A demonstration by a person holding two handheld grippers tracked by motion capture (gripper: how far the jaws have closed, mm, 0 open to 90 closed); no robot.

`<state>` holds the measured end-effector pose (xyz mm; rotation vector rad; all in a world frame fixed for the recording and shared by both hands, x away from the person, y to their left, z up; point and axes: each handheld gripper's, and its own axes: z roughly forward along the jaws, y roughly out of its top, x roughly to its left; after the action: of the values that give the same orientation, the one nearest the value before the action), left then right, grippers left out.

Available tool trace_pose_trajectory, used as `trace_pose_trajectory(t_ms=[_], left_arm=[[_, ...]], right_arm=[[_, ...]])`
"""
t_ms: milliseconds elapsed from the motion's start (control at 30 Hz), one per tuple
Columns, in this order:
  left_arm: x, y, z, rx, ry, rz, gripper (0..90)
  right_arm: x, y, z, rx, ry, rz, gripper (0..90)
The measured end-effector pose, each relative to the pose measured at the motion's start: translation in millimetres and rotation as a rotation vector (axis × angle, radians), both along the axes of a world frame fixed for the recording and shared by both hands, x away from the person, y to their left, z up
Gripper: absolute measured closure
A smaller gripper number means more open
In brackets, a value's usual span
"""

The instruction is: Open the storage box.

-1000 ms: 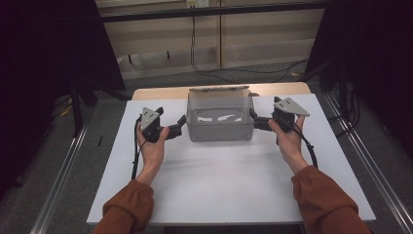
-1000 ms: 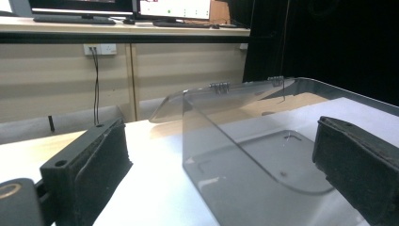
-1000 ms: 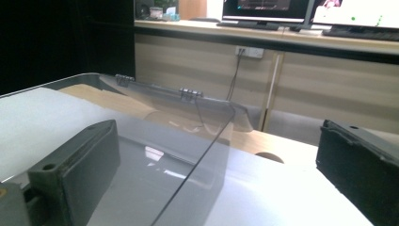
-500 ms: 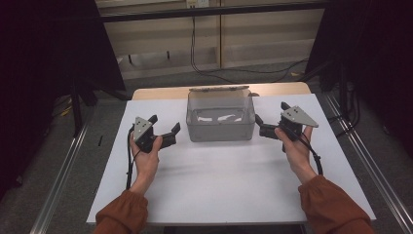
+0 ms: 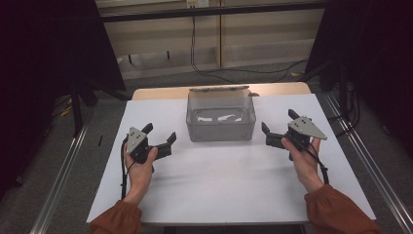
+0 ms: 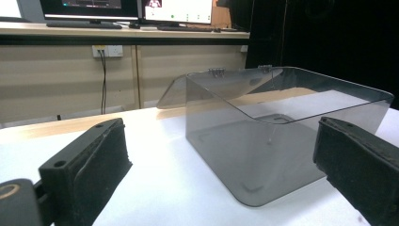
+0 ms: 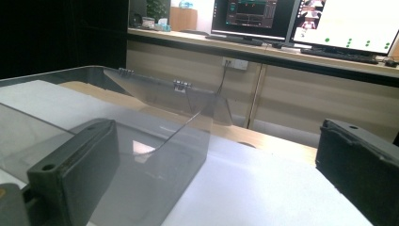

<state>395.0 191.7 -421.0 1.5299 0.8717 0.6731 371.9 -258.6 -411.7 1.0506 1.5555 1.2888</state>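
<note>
In the high view, a smoky translucent plastic box [image 5: 220,121] with rounded corners sits at upper centre of the white table [image 5: 229,180], its hinged lid [image 5: 219,89] folded back behind it. The left gripper [image 5: 159,140] at centre left and the right gripper [image 5: 277,127] at centre right flank the box, both apart from it, jaws spread and empty.

In the left gripper view, the matte black padded jaws stand wide at the bottom corners, with the box [image 6: 282,136] at centre right.

In the right gripper view, the box [image 7: 122,155] fills the lower left, its glossy lid [image 7: 174,96] tilted back; the jaws gape.
</note>
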Motion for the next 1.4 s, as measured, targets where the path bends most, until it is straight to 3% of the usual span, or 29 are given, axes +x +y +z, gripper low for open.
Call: trace_pose_trajectory(t_ms=[600, 833, 1033, 1400], left_arm=[[-30.5, 8.2, -1.3, -0.002, -0.011, 0.020, 3.5], [-41.8, 15.1, -3.6, -0.007, 0.002, 0.035, 3.5], [-49.9, 20.2, -7.4, 0.013, 0.015, 0.045, 3.5], [-62.3, 29.9, -10.1, 0.036, 0.028, 0.073, 3.5]], right_arm=[[-37.9, -2.0, -8.7, 0.024, -0.009, 0.013, 0.0], [-51.8, -11.1, -11.7, 0.030, -0.020, -0.002, 0.0], [-63.5, -22.1, -11.1, 0.043, -0.001, -0.005, 0.4], [-88.2, -44.1, -17.5, 0.064, -0.012, -0.052, 0.0]])
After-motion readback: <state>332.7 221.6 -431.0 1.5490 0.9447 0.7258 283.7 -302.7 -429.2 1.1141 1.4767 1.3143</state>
